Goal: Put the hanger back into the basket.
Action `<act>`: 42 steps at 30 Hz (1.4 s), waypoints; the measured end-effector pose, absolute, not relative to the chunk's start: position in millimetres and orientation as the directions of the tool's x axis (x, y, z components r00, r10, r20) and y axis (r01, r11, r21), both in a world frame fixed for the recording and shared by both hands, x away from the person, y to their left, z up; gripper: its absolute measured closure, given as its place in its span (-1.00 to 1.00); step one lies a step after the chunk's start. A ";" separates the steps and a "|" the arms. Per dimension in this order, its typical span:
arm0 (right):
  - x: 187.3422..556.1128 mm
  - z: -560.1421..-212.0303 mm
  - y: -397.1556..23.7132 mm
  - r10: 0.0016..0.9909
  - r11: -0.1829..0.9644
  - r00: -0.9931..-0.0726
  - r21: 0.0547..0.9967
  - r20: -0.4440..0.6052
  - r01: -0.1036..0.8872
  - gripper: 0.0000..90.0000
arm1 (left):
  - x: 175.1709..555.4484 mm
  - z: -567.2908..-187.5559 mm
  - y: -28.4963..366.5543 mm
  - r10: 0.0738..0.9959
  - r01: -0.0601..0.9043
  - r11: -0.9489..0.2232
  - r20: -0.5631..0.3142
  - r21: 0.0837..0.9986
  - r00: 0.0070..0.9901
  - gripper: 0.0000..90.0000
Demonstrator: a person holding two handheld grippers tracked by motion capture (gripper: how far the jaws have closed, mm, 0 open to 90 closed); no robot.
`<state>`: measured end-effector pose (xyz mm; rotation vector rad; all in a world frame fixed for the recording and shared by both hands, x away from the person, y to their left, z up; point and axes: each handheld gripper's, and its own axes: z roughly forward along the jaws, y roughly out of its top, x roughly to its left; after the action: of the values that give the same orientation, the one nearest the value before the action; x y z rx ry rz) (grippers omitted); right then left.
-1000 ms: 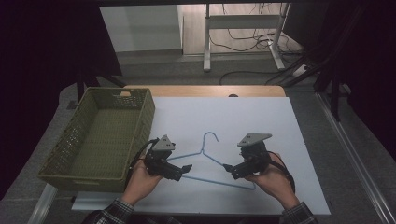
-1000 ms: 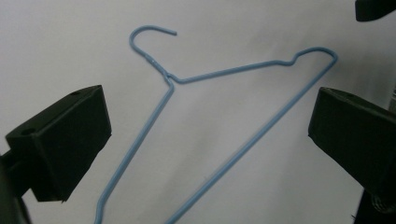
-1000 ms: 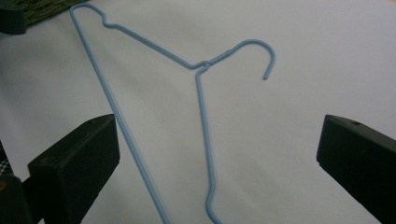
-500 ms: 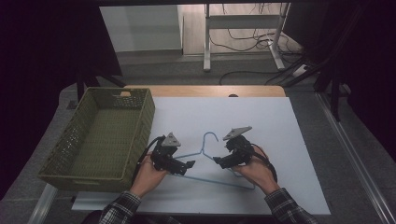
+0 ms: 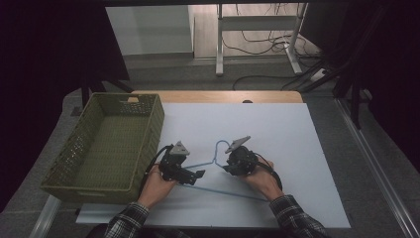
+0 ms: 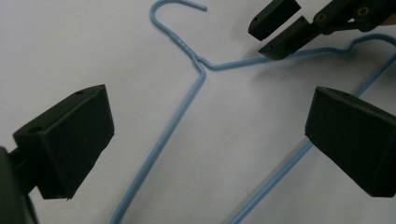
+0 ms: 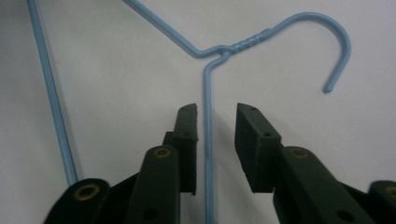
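On the near half of the worktop (image 5: pixel 307 144) the blue wire hanger (image 5: pixel 218 171) lies flat, hook pointing far, just right of the green basket (image 5: pixel 111 144). The right gripper (image 5: pixel 232 166) has come in left and down onto the hanger's right shoulder since a second ago; its fingers (image 7: pixel 257 135) have just been closing and now straddle the wire (image 7: pixel 208 140) just below the twisted neck. There is a narrow gap on each side, so the pads are not pressing yet as far as the right gripper view shows. My read: the grasp is about to land, and one more squeeze clamps it.

The left gripper (image 5: pixel 190 174) sits over the left shoulder, barely shifted, with its fingers (image 6: pixel 70 140) wide apart, the wire (image 6: pixel 163 140) between them and nothing gripped.

Room: the basket wall is close on the left, so a lift needs to clear its rim (image 5: pixel 148 144). The white sheet to the right and far side is open. The near edge sits just behind the hands, with little slack there. The hook is free and touches neither gripper.
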<state>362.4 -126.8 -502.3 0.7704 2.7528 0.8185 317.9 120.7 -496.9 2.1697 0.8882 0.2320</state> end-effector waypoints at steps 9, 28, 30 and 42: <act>364.7 -511.4 -124.0 0.505 0.742 -0.863 0.514 -0.004 0.431 0.83 | 317.2 -497.4 118.0 0.663 0.523 -0.469 -0.108 0.711 0.741 -0.95; 356.4 -498.3 -126.8 0.484 0.737 -0.874 0.557 -0.040 0.383 0.93 | 340.3 -482.9 108.9 0.653 0.537 -0.459 -0.142 0.708 0.744 -0.77; 355.0 -496.5 -127.1 0.482 0.736 -0.875 0.562 -0.044 0.377 0.93 | 342.7 -483.0 106.7 0.655 0.540 -0.454 -0.146 0.708 0.741 -0.65; 347.1 -488.3 -130.6 0.473 0.735 -0.878 0.580 -0.070 0.350 0.93 | 379.4 -490.6 77.5 0.637 0.567 -0.477 -0.181 0.672 0.749 -0.24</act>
<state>347.1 -130.6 -488.3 0.6545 2.7237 0.8474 379.4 77.5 -490.6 2.1987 0.8992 0.1199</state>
